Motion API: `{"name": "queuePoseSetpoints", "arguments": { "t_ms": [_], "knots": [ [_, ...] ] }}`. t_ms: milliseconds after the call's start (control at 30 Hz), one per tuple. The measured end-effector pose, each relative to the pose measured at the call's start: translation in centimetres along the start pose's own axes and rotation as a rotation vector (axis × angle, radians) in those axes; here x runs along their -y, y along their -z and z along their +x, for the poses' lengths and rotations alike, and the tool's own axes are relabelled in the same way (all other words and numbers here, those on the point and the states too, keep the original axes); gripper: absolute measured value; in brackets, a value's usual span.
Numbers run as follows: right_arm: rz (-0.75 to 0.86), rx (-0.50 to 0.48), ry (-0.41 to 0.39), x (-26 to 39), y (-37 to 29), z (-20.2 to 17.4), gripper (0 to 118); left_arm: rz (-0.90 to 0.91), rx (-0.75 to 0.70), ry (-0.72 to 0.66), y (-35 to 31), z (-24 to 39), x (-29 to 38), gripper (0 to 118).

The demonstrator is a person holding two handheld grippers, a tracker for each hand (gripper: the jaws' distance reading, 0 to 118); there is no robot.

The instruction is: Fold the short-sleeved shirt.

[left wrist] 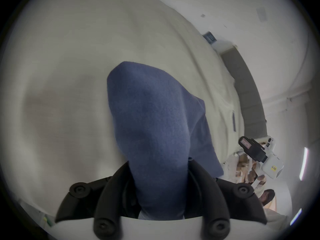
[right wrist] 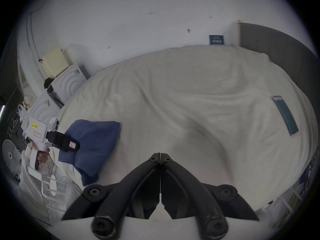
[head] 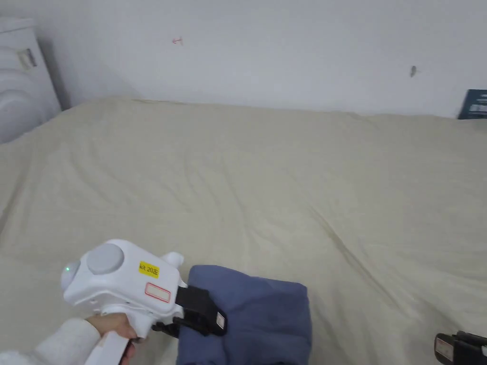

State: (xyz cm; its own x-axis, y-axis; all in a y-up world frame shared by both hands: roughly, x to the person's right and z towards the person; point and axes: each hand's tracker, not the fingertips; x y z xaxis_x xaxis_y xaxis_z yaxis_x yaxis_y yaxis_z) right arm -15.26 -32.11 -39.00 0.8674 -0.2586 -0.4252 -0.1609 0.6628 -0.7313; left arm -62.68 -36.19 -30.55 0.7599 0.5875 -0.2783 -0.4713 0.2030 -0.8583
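Cream bedspread [head: 266,180] meets white wall [head: 285,47]; folded blue shirt [head: 257,313] rests there.

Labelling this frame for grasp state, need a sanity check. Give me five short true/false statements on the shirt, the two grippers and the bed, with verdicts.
1. The left gripper has the blue shirt between its jaws. True.
2. The right gripper holds a corner of the shirt. False: its jaws are closed together on nothing, over the bare bedcover.
3. The shirt lies spread out flat. False: it is bunched into a compact bundle.
4. The shirt sits near the bed's edge closest to the person. True.
5. A teal flat object rests on top of the shirt. False: it lies on the bedcover well away from the shirt.
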Motion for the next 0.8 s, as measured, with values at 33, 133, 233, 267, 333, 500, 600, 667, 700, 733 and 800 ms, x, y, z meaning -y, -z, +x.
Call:
{"name": "queuePoseSetpoints", "arguments": {
  "t_ms": [33,133,233,267,333,500,600,667,700,733,800],
  "knots": [
    [-0.002,-0.005,-0.010,-0.3,0.8,-1.2,0,0.014,-0.018,-0.009,-1.6,-1.7,-0.6,30],
    [-0.015,-0.012,-0.034,-1.2,3.4,-4.8,0,0.062,-0.107,0.016,-6.2,-5.5,-2.3,30],
    [-0.037,-0.039,-0.054,-1.6,5.8,-8.1,0,0.085,-0.290,0.011,-9.9,-9.1,-4.3,30],
    [-0.048,-0.043,-0.066,-1.7,6.4,-9.3,0,0.106,-0.318,-0.024,-11.0,-9.8,-4.2,30],
    [-0.065,-0.063,-0.094,-1.6,7.0,-11.3,0,0.100,-0.363,-0.030,-12.9,-12.1,-4.8,30],
    [-0.091,-0.084,-0.152,-1.7,8.2,-13.9,0,0.098,-0.561,-0.084,-16.7,-16.8,-6.2,30],
    [-0.108,-0.078,-0.169,-1.6,8.7,-14.3,0,0.135,-0.819,-0.031,-17.8,-19.3,-7.2,31],
    [-0.113,-0.075,-0.175,-1.5,8.8,-14.4,0,0.212,-0.959,-0.071,-18.4,-20.5,-7.4,32],
    [-0.115,-0.075,-0.177,-1.4,8.8,-14.5,0,0.263,-1.028,-0.071,-18.6,-20.6,-6.9,43],
    [-0.119,-0.078,-0.175,-1.4,8.8,-14.3,0,0.298,-1.051,-0.030,-18.6,-20.7,-6.7,62],
    [-0.129,-0.079,-0.174,-1.4,8.9,-14.2,0,0.357,-1.093,0.044,-18.6,-21.1,-6.1,113]
  ]
}}
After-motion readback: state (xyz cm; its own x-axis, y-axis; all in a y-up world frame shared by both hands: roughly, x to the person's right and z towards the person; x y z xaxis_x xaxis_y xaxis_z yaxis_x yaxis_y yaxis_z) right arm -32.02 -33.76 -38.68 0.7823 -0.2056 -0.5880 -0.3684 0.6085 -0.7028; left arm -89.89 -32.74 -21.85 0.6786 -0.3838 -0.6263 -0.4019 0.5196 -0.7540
